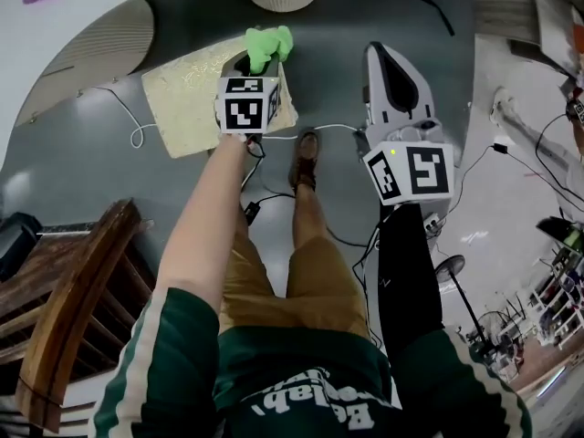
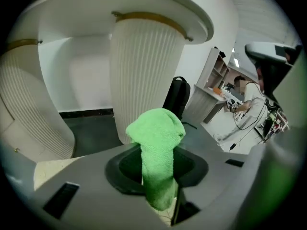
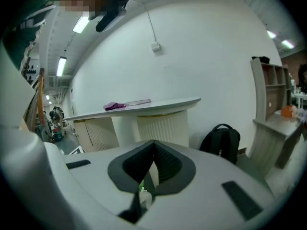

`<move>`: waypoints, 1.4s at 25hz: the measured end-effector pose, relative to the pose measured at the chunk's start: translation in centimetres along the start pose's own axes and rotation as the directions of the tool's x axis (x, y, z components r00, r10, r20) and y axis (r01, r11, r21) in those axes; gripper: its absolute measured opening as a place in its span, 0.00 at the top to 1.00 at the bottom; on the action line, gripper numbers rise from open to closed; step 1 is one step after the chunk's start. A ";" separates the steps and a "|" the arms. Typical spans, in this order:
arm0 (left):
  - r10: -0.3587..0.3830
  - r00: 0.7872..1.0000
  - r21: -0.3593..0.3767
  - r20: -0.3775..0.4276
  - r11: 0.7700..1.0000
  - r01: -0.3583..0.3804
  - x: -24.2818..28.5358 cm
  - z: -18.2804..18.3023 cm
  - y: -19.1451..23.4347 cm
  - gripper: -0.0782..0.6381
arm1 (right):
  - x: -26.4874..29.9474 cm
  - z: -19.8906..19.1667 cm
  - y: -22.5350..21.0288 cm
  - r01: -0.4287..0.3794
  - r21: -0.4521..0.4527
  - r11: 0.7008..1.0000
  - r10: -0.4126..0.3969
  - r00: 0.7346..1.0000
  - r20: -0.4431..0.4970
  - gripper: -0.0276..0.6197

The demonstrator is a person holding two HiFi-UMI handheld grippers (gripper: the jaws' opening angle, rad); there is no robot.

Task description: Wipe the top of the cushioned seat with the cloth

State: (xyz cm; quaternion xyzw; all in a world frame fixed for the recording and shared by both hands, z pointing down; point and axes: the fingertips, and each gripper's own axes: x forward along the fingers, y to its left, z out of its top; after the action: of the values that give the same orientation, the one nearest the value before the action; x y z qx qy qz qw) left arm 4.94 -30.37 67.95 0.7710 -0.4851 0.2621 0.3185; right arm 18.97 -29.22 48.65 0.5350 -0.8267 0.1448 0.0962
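1. Fingers on the left gripper [image 2: 157,153] are clamped on the green cloth [image 2: 156,135], which pokes out past the tips in a bunched wad. Those of the right gripper [image 3: 154,145] are closed together with nothing between them, and it hangs off to the right over the floor [image 1: 91,176], well apart from the work
2. Biggest thing near us is the round white counter [image 1: 64,35] on its ribbed pedestal [image 2: 144,71], just beyond the seat. We judge that a long forward stroke could knock the left gripper into that pedestal
3. Next comes the cushioned seat [image 1: 182,103], a pale textured square low down in front of us. In the head view the cloth sits over its far right corner; whether it touches the top we cannot tell. Wiping looks hardly begun to us. With the right gripper away from it, nothing steadies the seat, so a firm push might slide it across the smooth floor
4. Then the cloth itself: only a narrow neck is pinched, and the rough top could drag on the wad. We think it may pull free, or roll up and wipe only a thin stripe
5. Smallest, a white cable [image 1: 137,128] loops along the seat's near edge; a stroke running off that side could snag it
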 end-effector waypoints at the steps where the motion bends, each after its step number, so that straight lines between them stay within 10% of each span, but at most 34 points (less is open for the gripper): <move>1: 0.017 0.999 0.003 -0.034 1.000 -0.017 0.9 -1.1 0.4 0.71 | -0.1 -0.4 -0.2 0.001 0.006 1.000 -0.001 1.000 -0.006 0.94; 5: 0.086 0.983 -0.045 -0.165 0.994 -0.095 3.0 -5.9 2.6 0.70 | -0.5 -1.3 -0.9 -0.001 0.026 1.000 0.001 1.000 -0.021 0.94; 22: 0.172 0.981 -0.022 -0.088 0.985 -0.174 1.5 -5.1 5.9 0.70 | 0.8 -2.5 2.2 -0.055 0.018 0.998 0.056 0.997 -0.058 0.94; 35: 0.294 0.951 -0.103 -0.093 0.948 -0.303 -5.5 -7.9 18.8 0.70 | 4.4 -2.6 10.3 -0.158 -0.020 0.987 0.156 0.984 -0.091 0.94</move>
State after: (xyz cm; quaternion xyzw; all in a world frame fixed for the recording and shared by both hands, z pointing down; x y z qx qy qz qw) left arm -15.16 -27.38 73.70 0.6585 -0.5979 0.3080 0.3376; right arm 7.78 -28.18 51.08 0.4598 -0.8632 0.1645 0.1283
